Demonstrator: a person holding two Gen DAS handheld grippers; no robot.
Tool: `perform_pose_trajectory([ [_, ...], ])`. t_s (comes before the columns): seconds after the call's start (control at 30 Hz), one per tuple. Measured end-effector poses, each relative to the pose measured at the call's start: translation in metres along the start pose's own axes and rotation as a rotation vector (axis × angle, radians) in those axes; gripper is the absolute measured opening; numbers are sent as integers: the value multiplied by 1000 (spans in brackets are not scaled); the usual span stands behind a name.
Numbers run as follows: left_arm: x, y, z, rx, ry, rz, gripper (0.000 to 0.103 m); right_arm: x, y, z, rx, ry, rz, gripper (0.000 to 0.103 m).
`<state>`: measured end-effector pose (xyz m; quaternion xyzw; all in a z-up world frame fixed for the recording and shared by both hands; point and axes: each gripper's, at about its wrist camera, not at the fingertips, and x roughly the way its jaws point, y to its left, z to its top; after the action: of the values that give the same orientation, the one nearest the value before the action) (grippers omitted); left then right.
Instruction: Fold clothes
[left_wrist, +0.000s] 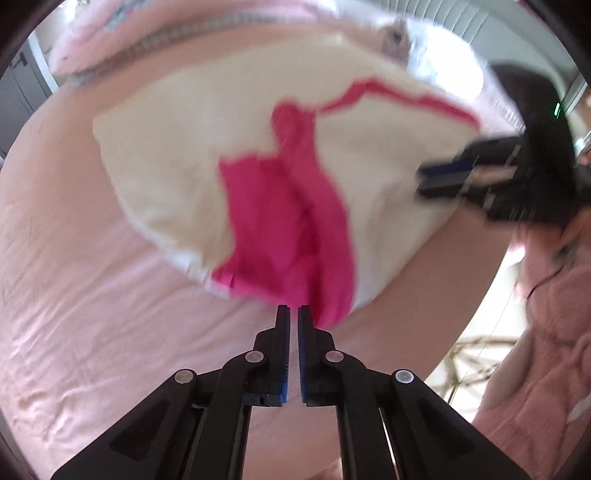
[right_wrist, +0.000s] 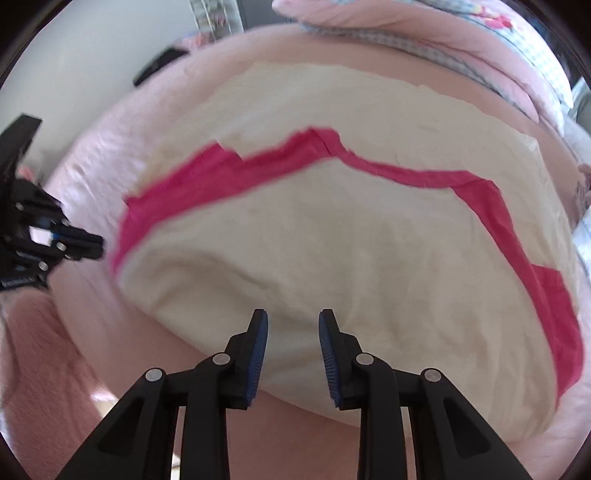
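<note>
On the pink bed (right_wrist: 85, 177), a cream garment (right_wrist: 332, 240) with pink trim lies at twelve o'clock from the spread right claw (right_wrist: 293, 321); the left claw (left_wrist: 292, 314) is pressed together, empty.

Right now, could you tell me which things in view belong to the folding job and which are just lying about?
Belongs to the job:
- cream garment with pink trim
- left gripper, shut
- right gripper, jaws apart

Just lying about:
- pink bedsheet
- pink pillow with checked edge
</note>
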<state>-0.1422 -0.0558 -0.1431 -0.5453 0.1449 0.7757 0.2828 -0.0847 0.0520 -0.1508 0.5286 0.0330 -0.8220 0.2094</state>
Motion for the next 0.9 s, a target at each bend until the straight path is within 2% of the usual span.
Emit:
perform_pose_trajectory([
  [0.07, 2, -17, 14, 18, -77, -27, 4, 5, 10, 5, -21, -1, 18, 27],
  [0.13, 29, -33, 43, 34, -64, -22, 4, 17, 23, 11, -50, 19, 13, 28],
  [0.2, 52, -49, 54, 39, -7, -24, 4, 28, 34, 16, -78, 36, 8, 28],
  [0.23, 65, -52, 54, 64, 27, -3, 4, 30, 32, 13, -85, 36, 11, 28],
  [0.3, 67, -51, 48, 108, 28, 1, 4, 29, 25, 8, -105, 42, -4, 27],
  [0.37, 61, -39, 45, 94, 59, 24, 5, 21, 6, 0, -113, 54, -54, 27],
  [0.43, 55, -29, 45, 68, 96, 92, 5, 11, -18, -7, -78, 59, -78, 25],
  [0.5, 43, -27, 49, 41, 49, 71, 5, 2, -43, -11, -22, 64, -93, 25],
  [0.53, 38, -31, 52, 33, 11, 15, 5, -4, -46, -10, -4, 55, -79, 28],
  [0.57, 39, -38, 54, 36, -5, -34, 5, -5, -39, -9, -15, 40, -63, 28],
  [0.63, 50, -62, 59, 75, -15, -75, 6, -8, -26, -5, -38, 10, -29, 28],
  [0.73, 84, -78, 61, 123, 35, -28, 8, 5, -14, -7, -44, 26, -7, 28],
  [0.8, 83, -74, 53, 141, 18, -31, 9, 17, -13, -13, -51, 47, -12, 27],
  [0.9, 75, -60, 43, 161, 64, 8, 10, 6, -29, -22, -62, 45, -32, 27],
])
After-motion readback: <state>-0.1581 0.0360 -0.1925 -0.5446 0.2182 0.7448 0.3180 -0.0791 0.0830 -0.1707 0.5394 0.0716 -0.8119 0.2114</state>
